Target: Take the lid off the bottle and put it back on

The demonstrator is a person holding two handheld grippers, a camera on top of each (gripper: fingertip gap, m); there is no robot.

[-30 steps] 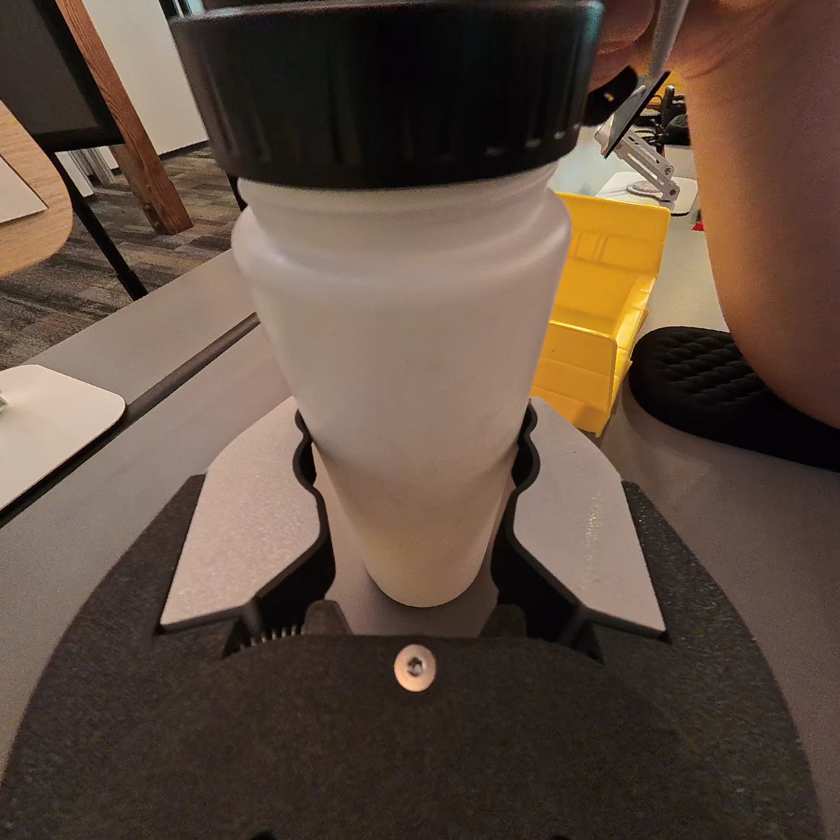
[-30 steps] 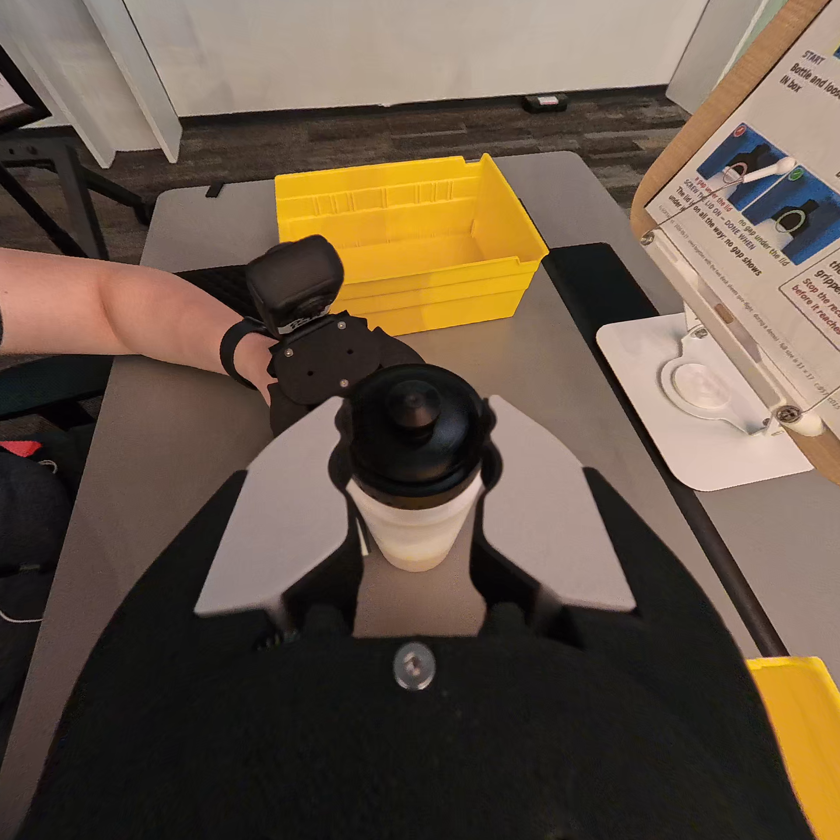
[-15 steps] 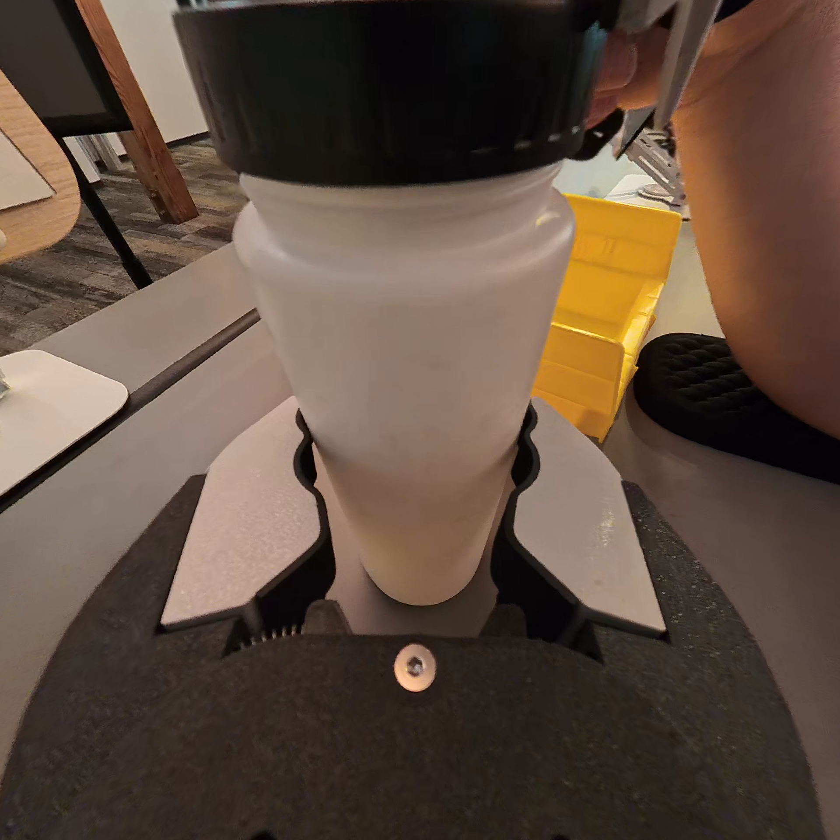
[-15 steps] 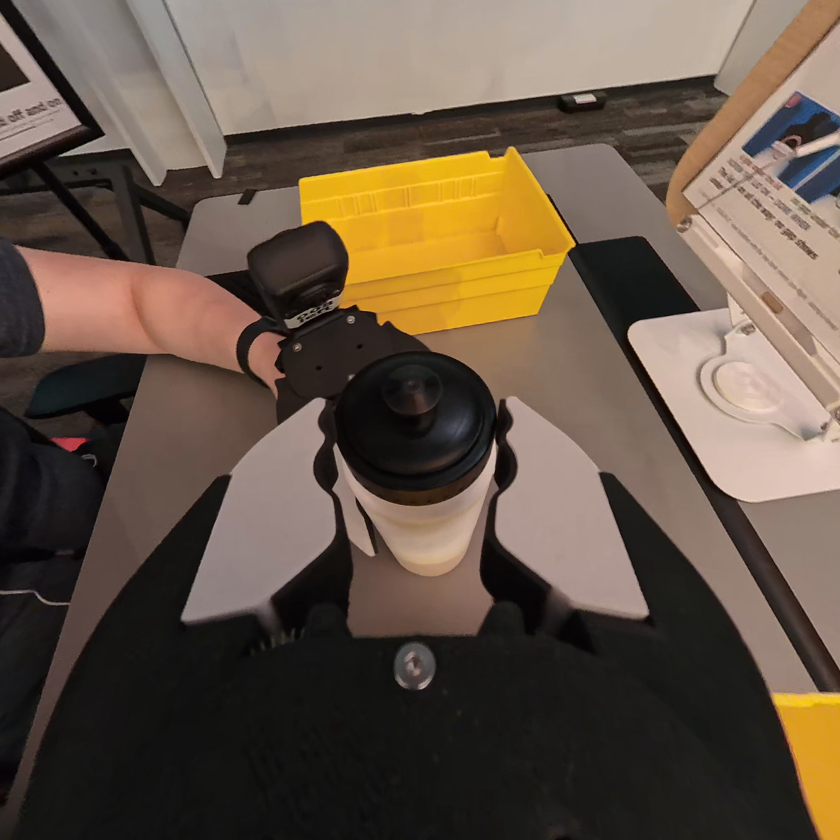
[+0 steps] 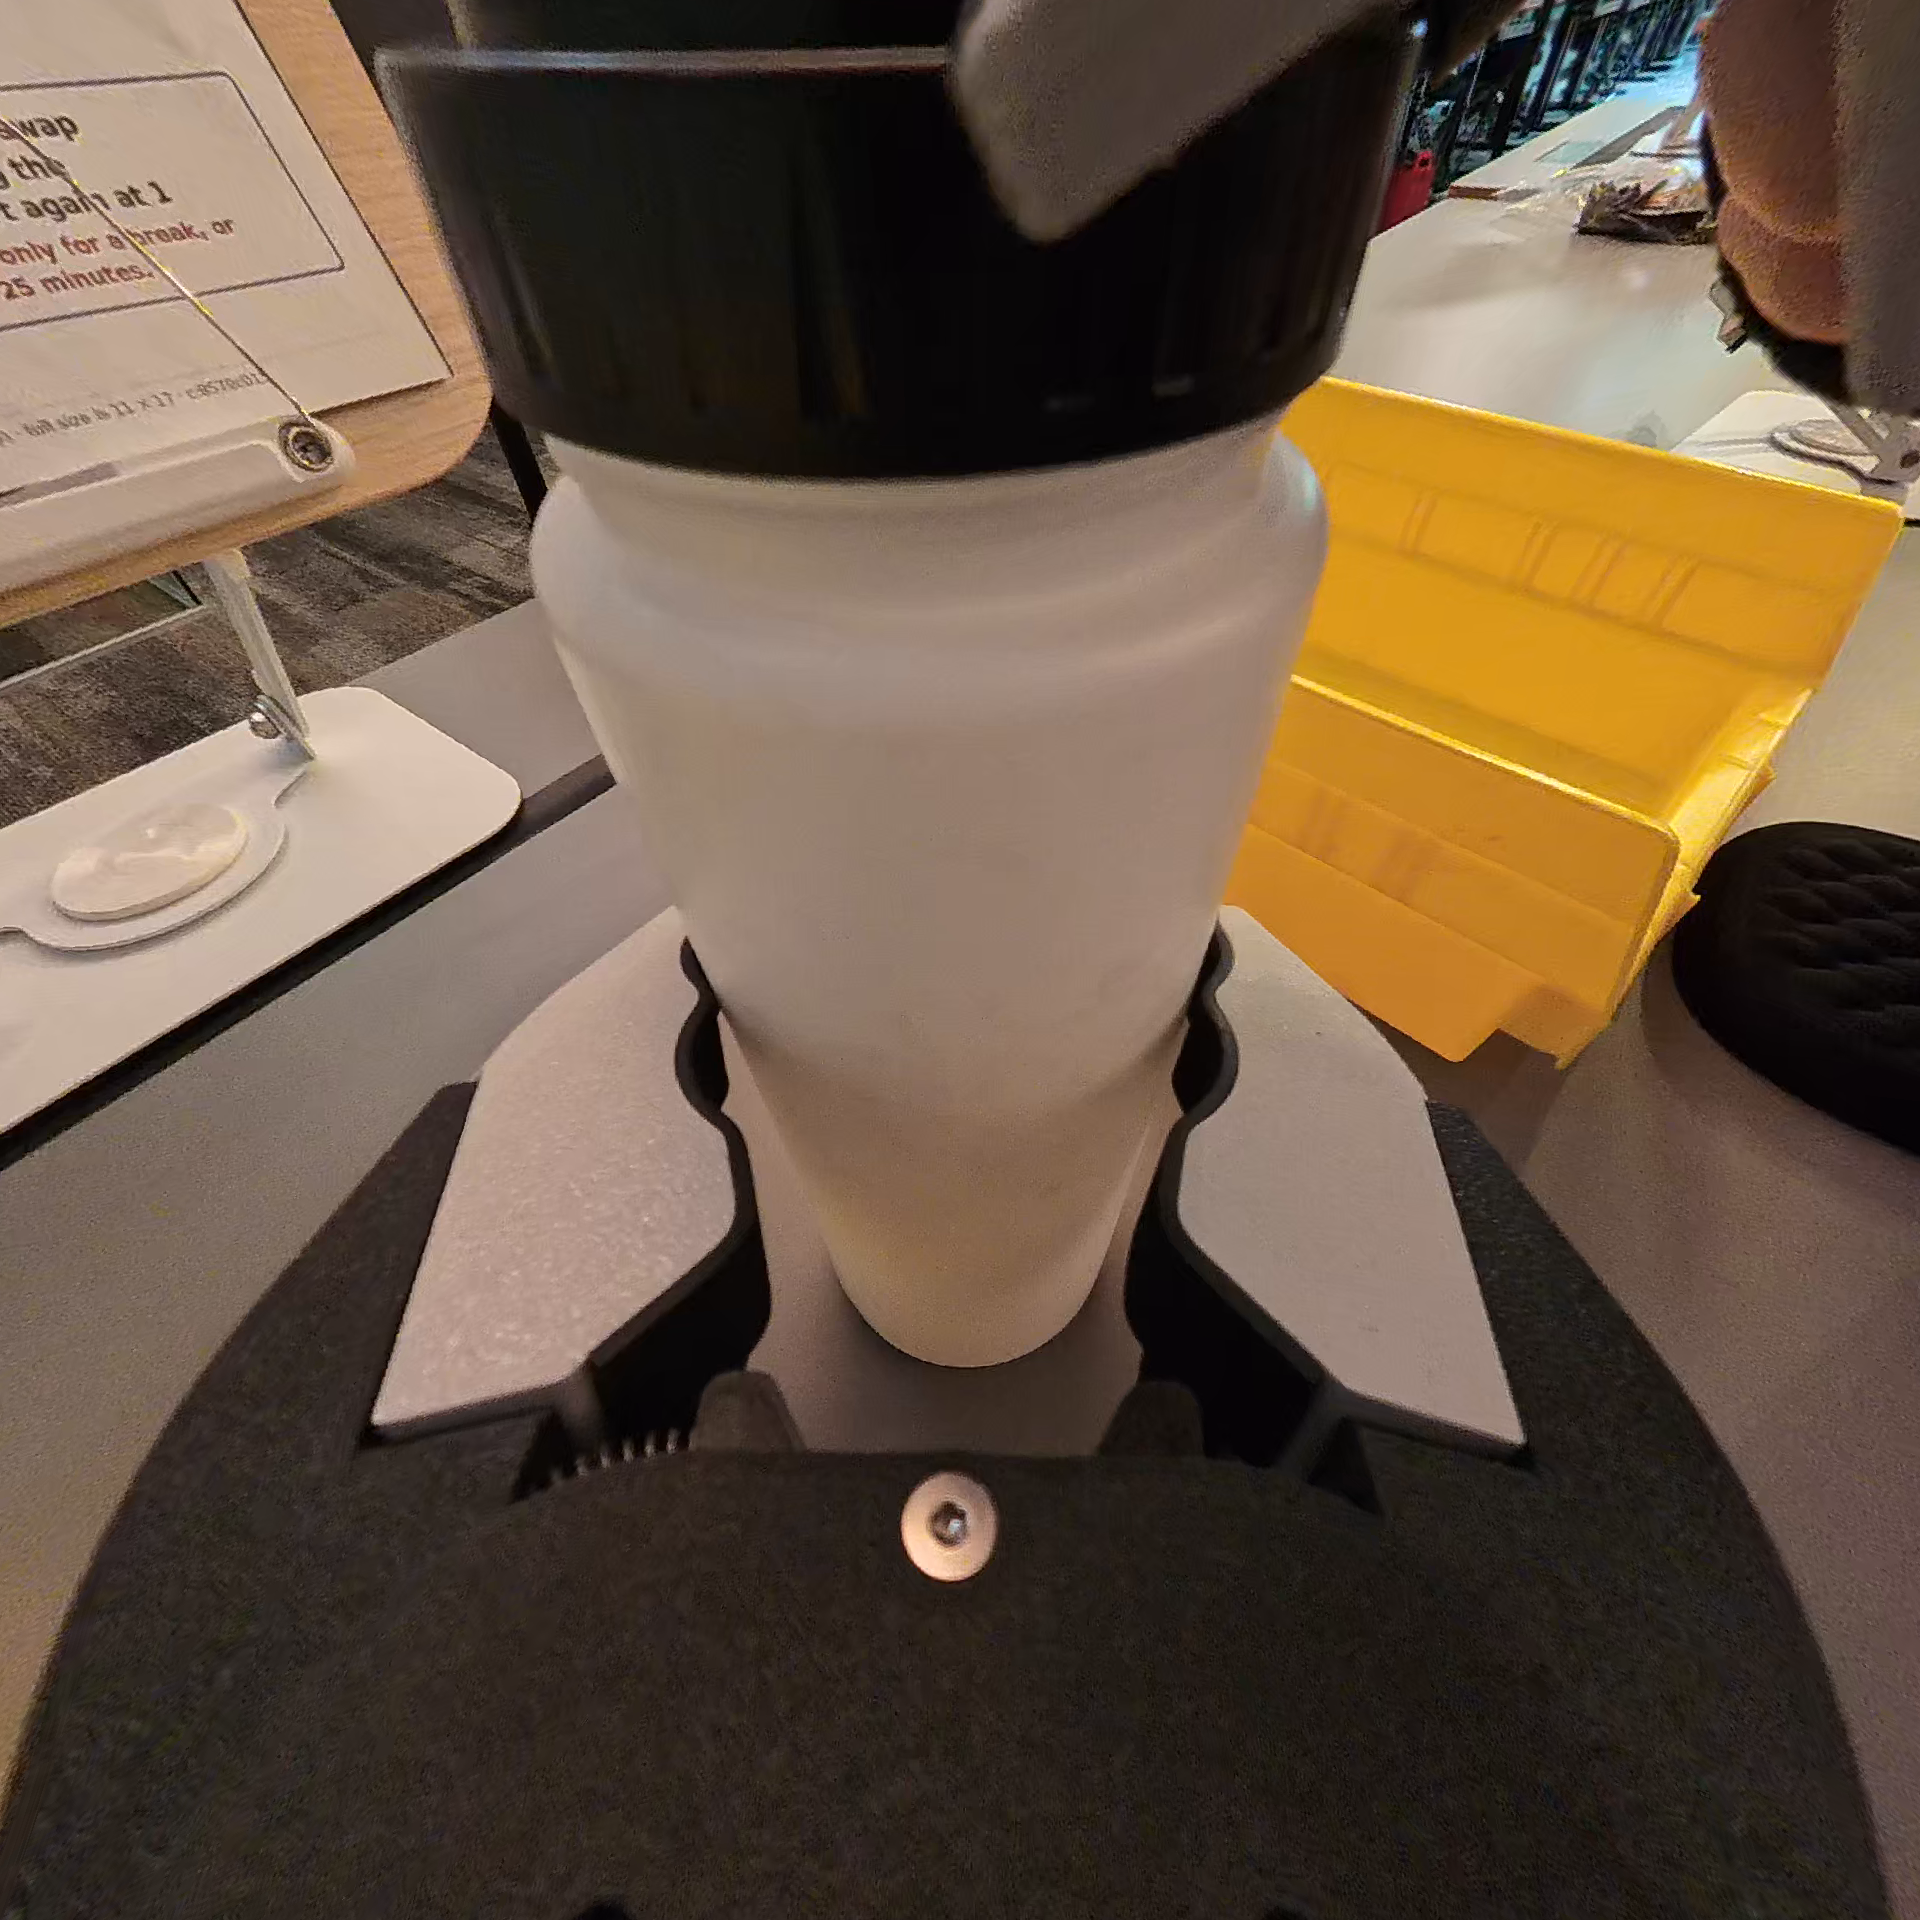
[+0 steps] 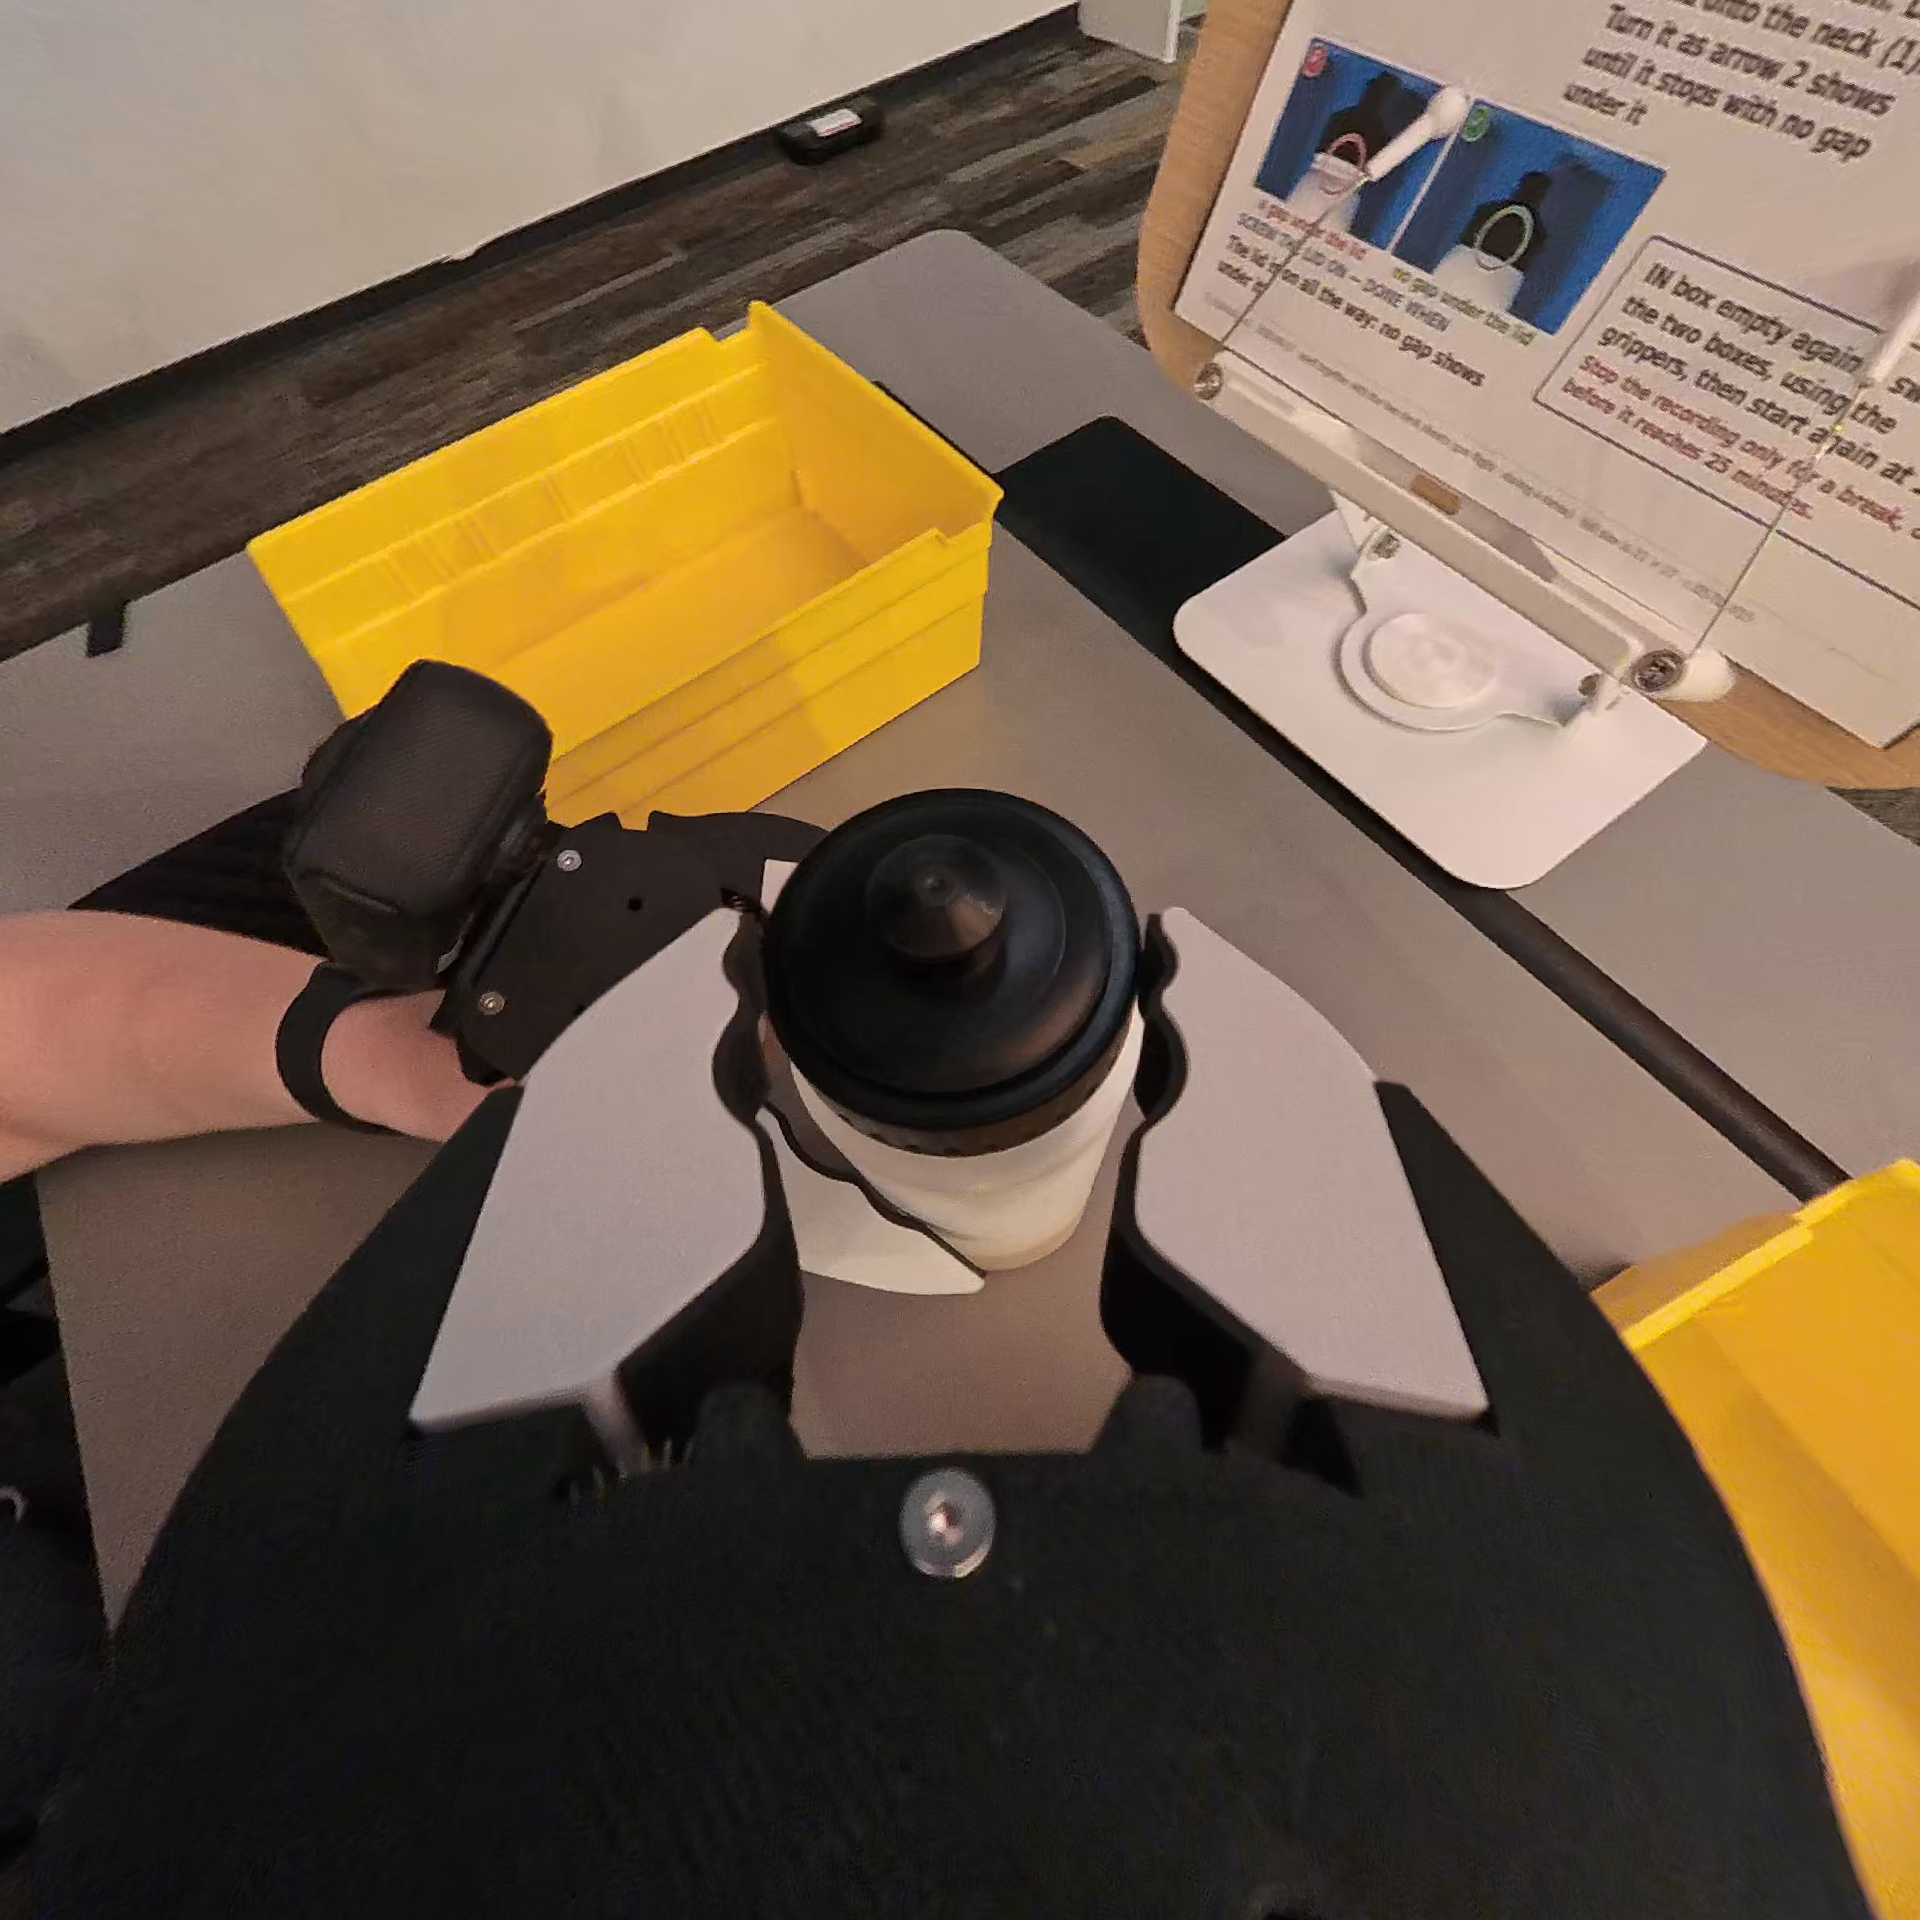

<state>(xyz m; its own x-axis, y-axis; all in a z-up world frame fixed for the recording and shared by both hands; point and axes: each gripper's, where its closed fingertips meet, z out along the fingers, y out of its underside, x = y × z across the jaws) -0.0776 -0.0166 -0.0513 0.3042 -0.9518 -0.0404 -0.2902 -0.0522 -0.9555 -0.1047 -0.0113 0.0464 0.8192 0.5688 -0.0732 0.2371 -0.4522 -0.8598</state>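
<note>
A white bottle (image 5: 935, 790) stands upright with a black lid (image 5: 831, 239) on it. My left gripper (image 5: 956, 961) is shut on the bottle's lower body. In the right wrist view I look down on the lid (image 6: 951, 956) and its spout. My right gripper (image 6: 945, 930) is shut on the lid, one finger at each side of its rim. One right finger (image 5: 1081, 114) crosses the lid's front in the left wrist view. The left gripper's black body (image 6: 582, 914) and a person's hand reach in from the left. The bottle's body (image 6: 977, 1195) shows below the lid.
A yellow bin (image 6: 644, 561) stands on the grey table (image 6: 1195, 831) behind the bottle; it also shows in the left wrist view (image 5: 1507, 748). A sign board on a white base (image 6: 1455, 727) stands at the right. A second yellow bin (image 6: 1787, 1455) and a black pad (image 5: 1808, 977) lie nearby.
My right gripper has turned about the lid, so the table and bin have swung round in its view. Its finger now crosses the lid's front. The left view has panned and now shows the sign board.
</note>
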